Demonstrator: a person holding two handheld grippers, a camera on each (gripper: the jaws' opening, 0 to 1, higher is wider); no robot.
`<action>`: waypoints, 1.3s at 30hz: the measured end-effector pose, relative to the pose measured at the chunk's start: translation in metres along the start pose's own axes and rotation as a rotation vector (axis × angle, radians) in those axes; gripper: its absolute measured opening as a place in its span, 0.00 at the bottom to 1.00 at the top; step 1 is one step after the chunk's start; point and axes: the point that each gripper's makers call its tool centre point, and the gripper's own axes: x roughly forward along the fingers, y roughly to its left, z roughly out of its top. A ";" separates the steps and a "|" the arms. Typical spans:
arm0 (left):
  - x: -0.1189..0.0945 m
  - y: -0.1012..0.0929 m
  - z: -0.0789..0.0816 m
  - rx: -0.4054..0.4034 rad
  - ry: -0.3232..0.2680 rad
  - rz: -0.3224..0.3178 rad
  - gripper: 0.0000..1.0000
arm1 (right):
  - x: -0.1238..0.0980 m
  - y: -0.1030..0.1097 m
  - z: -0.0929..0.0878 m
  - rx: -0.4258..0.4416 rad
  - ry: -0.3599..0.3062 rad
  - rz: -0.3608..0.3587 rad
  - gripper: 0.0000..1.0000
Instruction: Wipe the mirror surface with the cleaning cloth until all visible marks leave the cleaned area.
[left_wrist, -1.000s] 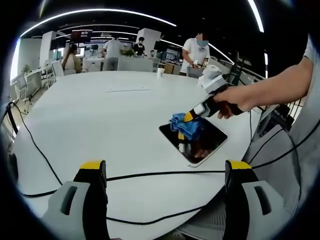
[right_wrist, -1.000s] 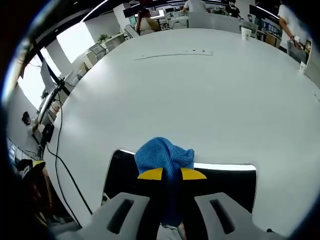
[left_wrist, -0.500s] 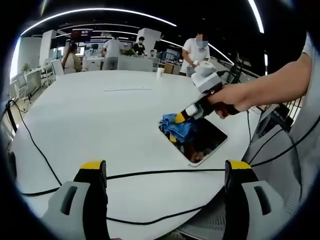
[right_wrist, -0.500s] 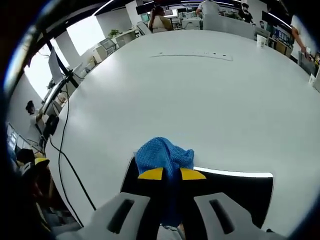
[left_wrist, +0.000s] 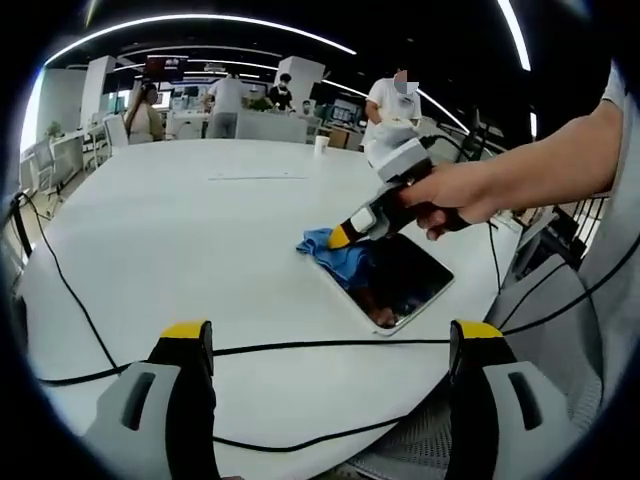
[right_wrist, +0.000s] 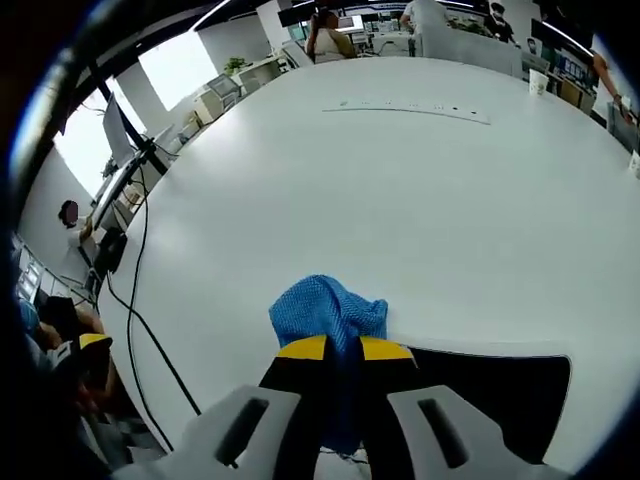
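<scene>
My right claw (right_wrist: 343, 349) is clamped tight on the blue cloth (right_wrist: 328, 312), which bunches out past the yellow tips, right at the mirror's (right_wrist: 495, 395) corner, half spilling onto the white table (right_wrist: 400, 190). From my left gripper view, the hand (left_wrist: 452, 194) drives that claw (left_wrist: 338, 238) down onto the cloth (left_wrist: 335, 255) at the mirror's (left_wrist: 400, 285) far-left corner; dark glass reflects the hand. My left claw (left_wrist: 330, 345) hangs back with jaws wide apart, gripping nothing. A black cable (left_wrist: 330, 348) crosses the table between my left jaws and the mirror. Paper cup (left_wrist: 320, 144) far off, people standing at desks beyond. Nothing blocks the glass.
</scene>
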 end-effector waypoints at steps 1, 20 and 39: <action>0.000 0.000 -0.001 -0.003 0.002 0.002 0.98 | 0.000 0.002 -0.001 0.009 -0.005 0.001 0.05; 0.001 -0.003 0.005 0.005 -0.015 0.010 0.98 | -0.009 0.006 -0.011 0.033 0.015 0.027 0.04; 0.005 -0.011 0.004 0.013 -0.018 -0.002 0.97 | -0.014 0.016 -0.032 0.021 0.030 0.060 0.04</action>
